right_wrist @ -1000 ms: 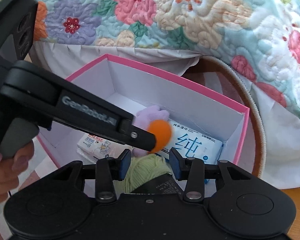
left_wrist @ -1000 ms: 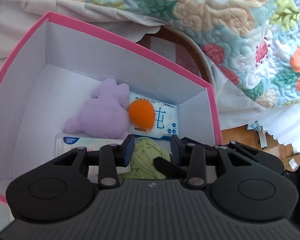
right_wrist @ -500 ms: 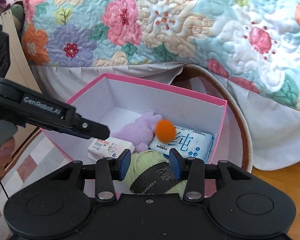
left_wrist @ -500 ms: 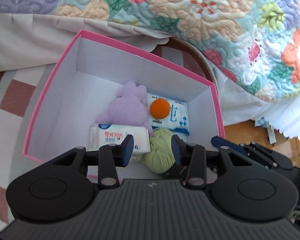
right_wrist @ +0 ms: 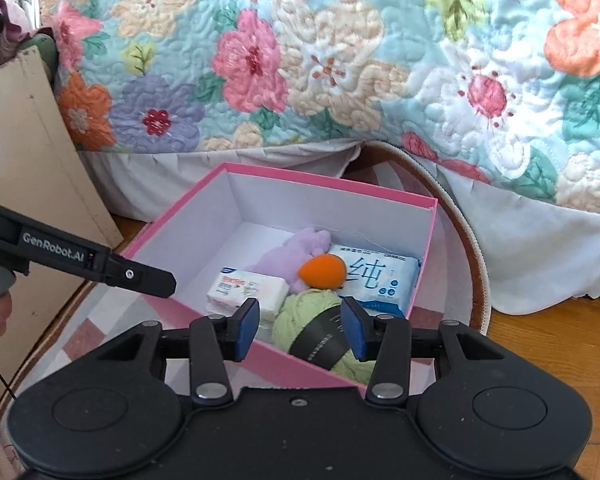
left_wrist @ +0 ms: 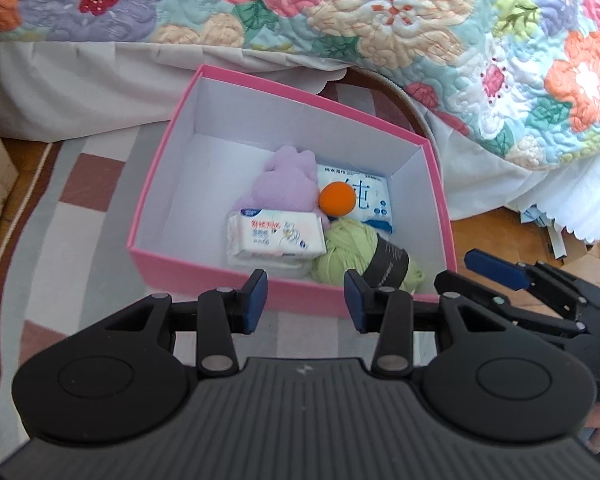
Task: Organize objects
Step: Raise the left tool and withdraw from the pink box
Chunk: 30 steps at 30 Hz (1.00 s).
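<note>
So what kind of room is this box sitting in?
Most likely a bedroom: a floral quilt and a white bed skirt hang down behind the pink box, which sits on a checked rug.

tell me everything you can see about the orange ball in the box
The orange ball is small, matte and soft-looking, like foam or sponge. From the right wrist view it looks egg-shaped, narrower toward one end. It lies in the pink box, toward its right half, resting on the edge of the blue wipes pack and against the purple plush, just behind the green yarn. Neither gripper touches it.
</note>
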Available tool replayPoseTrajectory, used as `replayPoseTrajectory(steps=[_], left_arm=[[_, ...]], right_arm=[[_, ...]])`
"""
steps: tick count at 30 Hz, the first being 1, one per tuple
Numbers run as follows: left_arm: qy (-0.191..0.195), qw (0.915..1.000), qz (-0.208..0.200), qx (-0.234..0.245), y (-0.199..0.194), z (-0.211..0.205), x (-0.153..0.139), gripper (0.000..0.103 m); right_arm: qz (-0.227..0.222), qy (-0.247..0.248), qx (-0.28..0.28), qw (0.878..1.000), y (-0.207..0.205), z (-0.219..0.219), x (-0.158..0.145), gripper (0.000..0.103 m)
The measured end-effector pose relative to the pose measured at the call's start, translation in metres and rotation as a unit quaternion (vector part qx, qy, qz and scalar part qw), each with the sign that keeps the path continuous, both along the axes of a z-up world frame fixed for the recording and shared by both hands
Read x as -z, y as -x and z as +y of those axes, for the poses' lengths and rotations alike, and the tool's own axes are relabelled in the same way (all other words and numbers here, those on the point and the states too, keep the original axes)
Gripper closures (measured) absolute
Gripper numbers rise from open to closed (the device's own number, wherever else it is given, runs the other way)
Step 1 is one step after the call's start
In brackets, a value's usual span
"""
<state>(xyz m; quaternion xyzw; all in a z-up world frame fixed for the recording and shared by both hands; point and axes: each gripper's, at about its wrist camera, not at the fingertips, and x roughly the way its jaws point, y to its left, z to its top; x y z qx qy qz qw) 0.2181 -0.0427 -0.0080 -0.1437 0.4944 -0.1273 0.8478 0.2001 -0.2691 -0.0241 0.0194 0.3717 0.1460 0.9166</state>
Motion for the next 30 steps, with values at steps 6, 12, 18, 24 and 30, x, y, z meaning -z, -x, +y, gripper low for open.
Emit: replayPoseTrajectory(steps=[6,12,18,24,30], left_arm=[[-0.018,0.9998,0.0,0.001,0.026,0.011,-0.018,0.062],[-0.039,0.9992,-0.012,-0.001,0.048,0.022,-0.036,0.056],[-0.053,0.9985,-0.015,0.002,0.07,0.03,-0.045,0.05],[-0.067,0.9975,-0.021,-0.004,0.088,0.035,-0.047,0.045],[-0.085,0.9961,-0.023,0.0,0.096,0.032,-0.047,0.042]], right_arm=[[-0.007,-0.008,-0.004,1.0,0.027,0.017,-0.022,0.049],[-0.005,-0.013,0.0,1.0,0.049,0.03,-0.037,0.046],[-0.006,-0.009,0.006,1.0,0.069,0.038,-0.045,0.038],[-0.007,0.0,0.017,1.0,0.085,0.042,-0.051,0.033],[-0.004,-0.011,0.028,1.0,0.093,0.042,-0.055,0.031]])
